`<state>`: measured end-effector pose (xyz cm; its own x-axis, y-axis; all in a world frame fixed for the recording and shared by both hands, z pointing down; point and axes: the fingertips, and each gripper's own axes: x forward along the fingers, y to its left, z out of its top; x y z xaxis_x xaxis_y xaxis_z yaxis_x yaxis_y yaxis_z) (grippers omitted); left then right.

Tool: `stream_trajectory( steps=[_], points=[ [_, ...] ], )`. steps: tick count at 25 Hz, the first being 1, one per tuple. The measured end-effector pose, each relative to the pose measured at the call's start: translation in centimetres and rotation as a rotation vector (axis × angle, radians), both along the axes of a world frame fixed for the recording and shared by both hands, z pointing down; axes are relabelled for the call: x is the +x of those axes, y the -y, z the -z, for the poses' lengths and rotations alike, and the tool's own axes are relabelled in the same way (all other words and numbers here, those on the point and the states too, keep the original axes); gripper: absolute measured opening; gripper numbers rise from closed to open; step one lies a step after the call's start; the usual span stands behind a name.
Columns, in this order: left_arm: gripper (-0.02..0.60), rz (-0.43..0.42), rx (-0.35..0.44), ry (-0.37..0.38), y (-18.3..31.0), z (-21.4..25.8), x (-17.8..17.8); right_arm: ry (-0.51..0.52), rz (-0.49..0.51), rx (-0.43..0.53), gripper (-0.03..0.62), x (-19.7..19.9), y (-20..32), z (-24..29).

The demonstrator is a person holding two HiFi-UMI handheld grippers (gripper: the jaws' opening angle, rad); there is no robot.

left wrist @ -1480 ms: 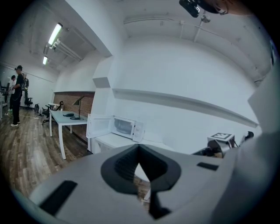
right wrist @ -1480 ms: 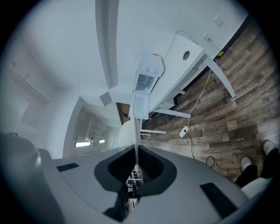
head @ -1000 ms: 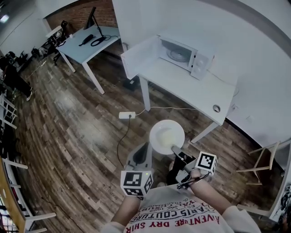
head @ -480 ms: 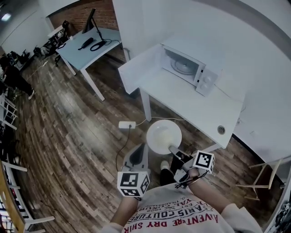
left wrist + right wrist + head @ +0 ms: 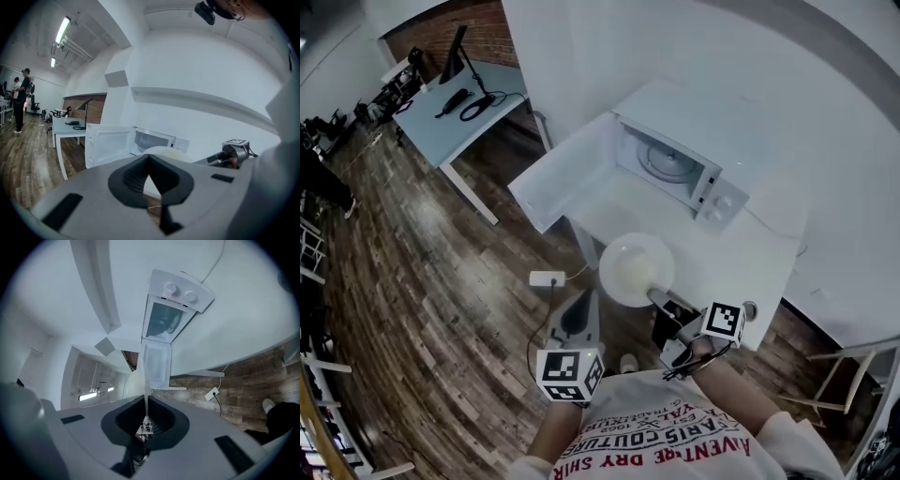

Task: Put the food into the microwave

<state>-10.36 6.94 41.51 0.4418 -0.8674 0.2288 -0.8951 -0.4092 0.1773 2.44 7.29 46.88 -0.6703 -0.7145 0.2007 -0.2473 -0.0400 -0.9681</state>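
Jaws of the left gripper [image 5: 582, 302] are together and empty, short of the microwave [image 5: 721, 199]. The right gripper [image 5: 656, 297], beside it, has its jaws clamped on the near rim of a white plate [image 5: 635, 265]; what the plate carries is unclear. The plate hangs over the counter [image 5: 741, 272] edge, in front of the microwave, whose door [image 5: 567, 183] stands wide open to the left, its turntable [image 5: 668, 162] showing.

The room was evenly and brightly lit by ceiling strip lights [image 5: 62, 30]. White walls [image 5: 825, 112] and the plate [image 5: 636, 269] were washed out. Straight lines were bowed by fisheye distortion, corners were blacked out, and the near foreground was rendered soft.
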Motion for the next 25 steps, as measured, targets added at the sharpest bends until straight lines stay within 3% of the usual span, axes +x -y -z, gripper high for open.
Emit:
stream_trajectory(
  steps=[11,25],
  points=[
    [0.003,-0.099,-0.055,0.010,10.7,-1.7,2.6,0.025,-0.113,-0.039,0.023,2.9,9.4,-1.6],
    [0.003,-0.458,-0.043,0.043,29.7,-0.7,6.3,0.083,-0.441,-0.052,0.023,4.0,23.0,-2.1]
  ],
)
